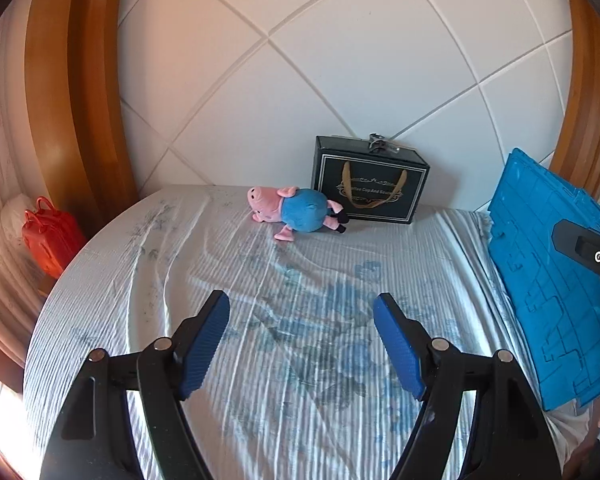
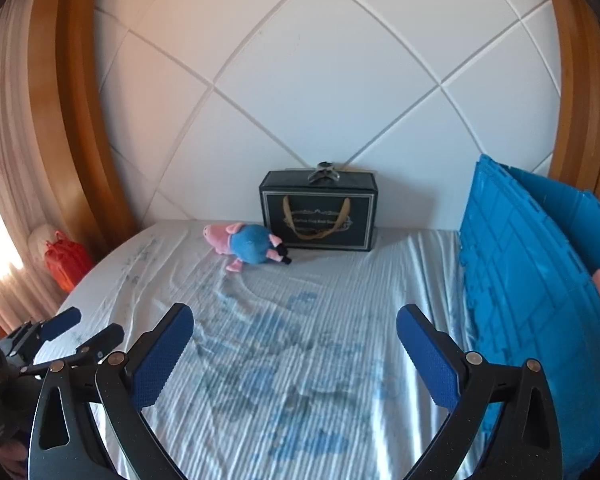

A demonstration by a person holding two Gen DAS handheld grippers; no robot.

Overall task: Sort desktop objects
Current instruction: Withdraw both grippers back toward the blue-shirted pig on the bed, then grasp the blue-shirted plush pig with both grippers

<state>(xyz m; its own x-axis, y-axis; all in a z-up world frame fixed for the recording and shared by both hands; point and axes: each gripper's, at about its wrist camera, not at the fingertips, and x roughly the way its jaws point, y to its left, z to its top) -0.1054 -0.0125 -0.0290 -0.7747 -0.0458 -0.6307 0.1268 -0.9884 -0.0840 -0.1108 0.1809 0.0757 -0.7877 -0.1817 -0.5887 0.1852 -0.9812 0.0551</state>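
Plush, pink and blue: pig toy [image 1: 296, 214] lying on its side on the bed [image 1: 180, 264], around 12 o'clock from the left claw [image 1: 301, 334] and well apart from it, feet just beside the dark gift box [image 1: 370, 186] standing against the white padded headboard [image 1: 340, 60]. Left claw spread wide, nothing between the pads. Blue crate [image 1: 540, 280] at 3 o'clock, tilted, with part of the other tool across its face. Red bag [image 1: 50, 240] off the bed at 9 o'clock.

Seen from the right wrist: same toy [image 2: 248, 244] at roughly 11 o'clock, far from the right claw [image 2: 295, 346], also released and empty. Gift box [image 2: 320, 212] at 12 o'clock, crate [image 2: 532, 288] close at 3 o'clock, left claw [image 2: 82, 328] low at 9 o'clock, likewise spread.

Likely light, soft and squashy, not fragile or slippery. Best pinched across the round blue belly, where stuffing gives bulk; thin limbs and snout probably slip or dangle. Soft sheet underneath may bunch if pads dig in.
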